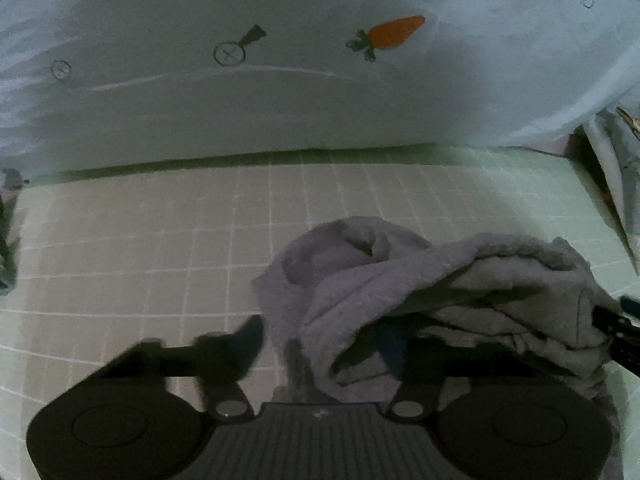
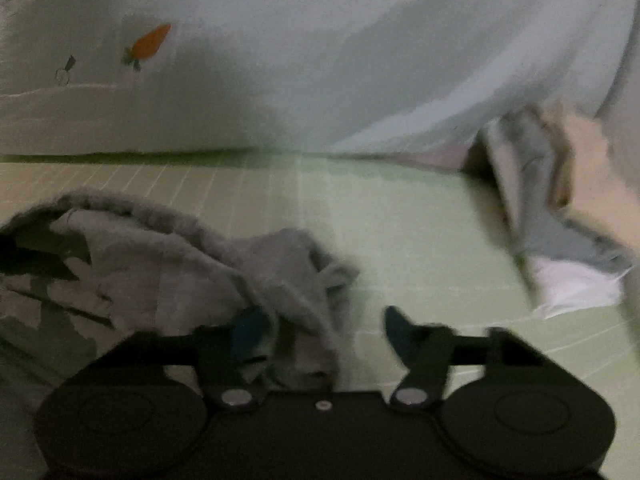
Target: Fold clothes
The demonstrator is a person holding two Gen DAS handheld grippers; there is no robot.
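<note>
A crumpled grey fleece garment lies on the pale green gridded mat. My left gripper is open, jaws wide apart; the left finger is bare and the garment drapes over the right finger, partly hiding it. In the right wrist view the same garment lies at the left. My right gripper is open; the cloth covers its left finger, and its right finger is bare over the mat.
A white sheet with a carrot print hangs behind the mat; it also shows in the right wrist view. More grey and white clothes are piled at the right, with a bare hand on them.
</note>
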